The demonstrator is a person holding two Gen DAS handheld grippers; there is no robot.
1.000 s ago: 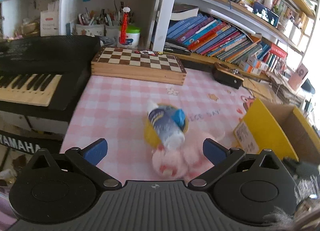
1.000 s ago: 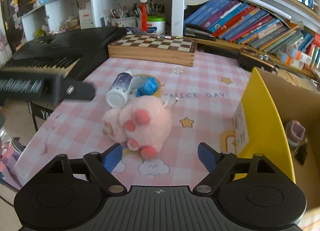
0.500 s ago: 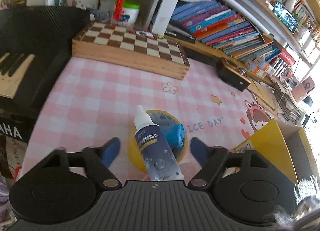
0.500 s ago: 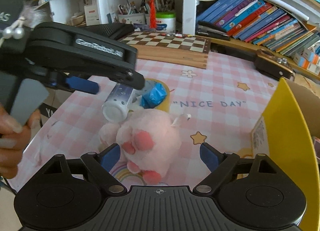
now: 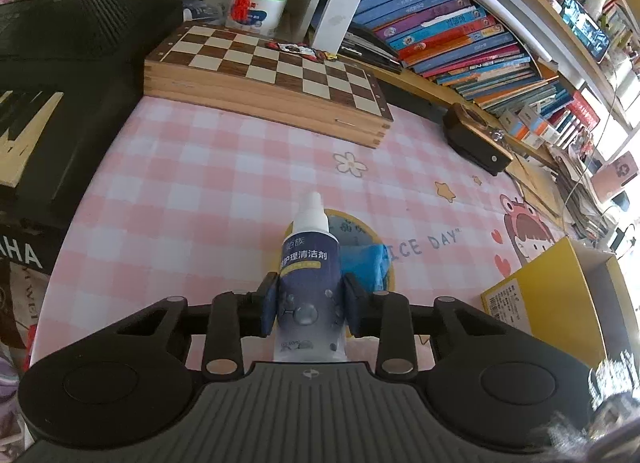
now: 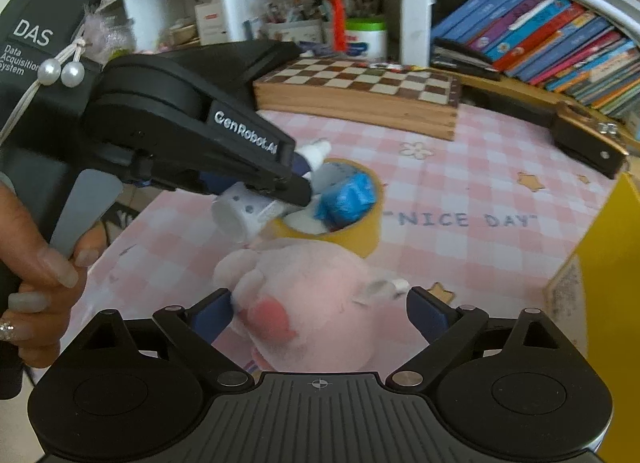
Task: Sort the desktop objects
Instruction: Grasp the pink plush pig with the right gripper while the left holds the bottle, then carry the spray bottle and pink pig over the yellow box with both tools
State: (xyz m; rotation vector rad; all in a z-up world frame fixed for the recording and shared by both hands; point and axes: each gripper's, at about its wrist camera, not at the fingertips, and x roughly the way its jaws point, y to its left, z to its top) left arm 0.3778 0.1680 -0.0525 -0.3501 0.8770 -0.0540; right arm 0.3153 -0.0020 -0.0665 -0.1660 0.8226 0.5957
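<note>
Pink checked tabletop (image 5: 208, 183) with chessboard (image 5: 272, 75)

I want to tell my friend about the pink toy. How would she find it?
Look at the pink checked mat in front of the chessboard. Near its front edge, just before the yellow tape roll, lies the pink toy, between the open right gripper. It is the only soft, fluffy thing there.

Glossy plastic bottle (image 5: 308, 287) between left gripper (image 5: 309, 305) pads; fuzzy plush (image 6: 316, 303) between right gripper (image 6: 320, 313) fingers; smooth checked tabletop (image 5: 208, 183); wood chessboard (image 5: 272, 75) ahead.
</note>
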